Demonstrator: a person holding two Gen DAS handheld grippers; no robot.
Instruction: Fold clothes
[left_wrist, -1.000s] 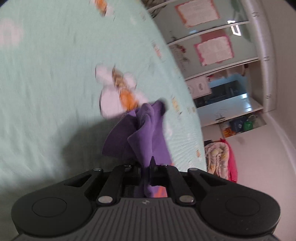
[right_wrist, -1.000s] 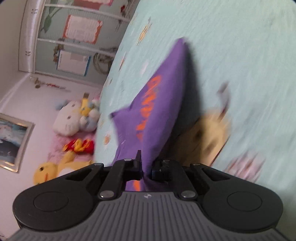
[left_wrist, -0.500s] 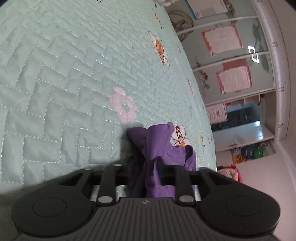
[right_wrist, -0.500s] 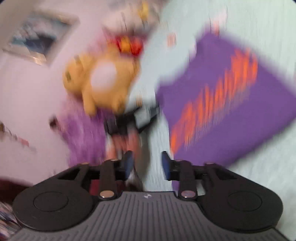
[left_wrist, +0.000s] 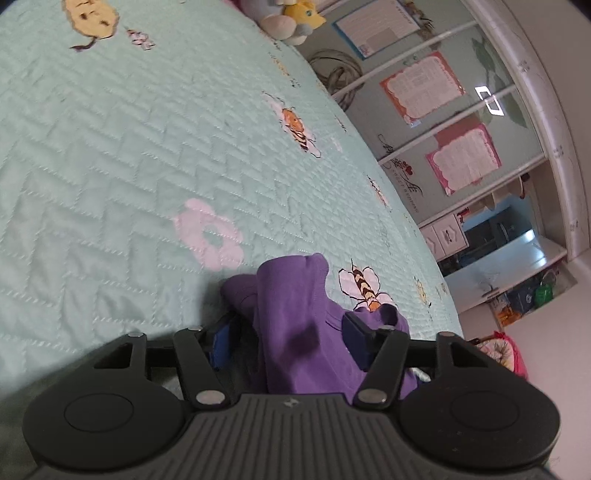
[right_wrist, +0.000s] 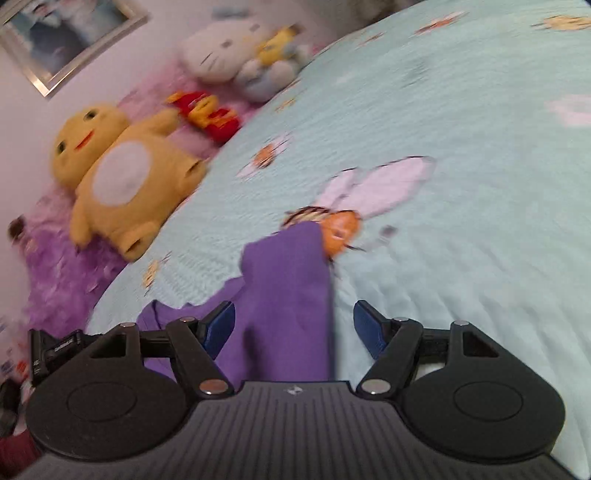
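A purple garment (left_wrist: 295, 317) lies bunched on the mint quilted bedspread (left_wrist: 129, 147). In the left wrist view it sits between the wide-apart blue pads of my left gripper (left_wrist: 288, 339), which is open and not clamping it. In the right wrist view a purple fold (right_wrist: 288, 295) of the same cloth lies between the spread jaws of my right gripper (right_wrist: 293, 325), also open. The rest of the garment is hidden under the gripper bodies.
Plush toys line the head of the bed: a yellow one (right_wrist: 118, 177), a white cat and a small blue-yellow one (right_wrist: 240, 51). A purple fluffy cushion (right_wrist: 51, 269) lies beside them. A wardrobe with posters (left_wrist: 443, 110) stands past the bed's far edge.
Both grippers were shut on the purple cloth a second ago; both have opened and released it. The garment has dropped onto the bedspread. The right view is still swinging.
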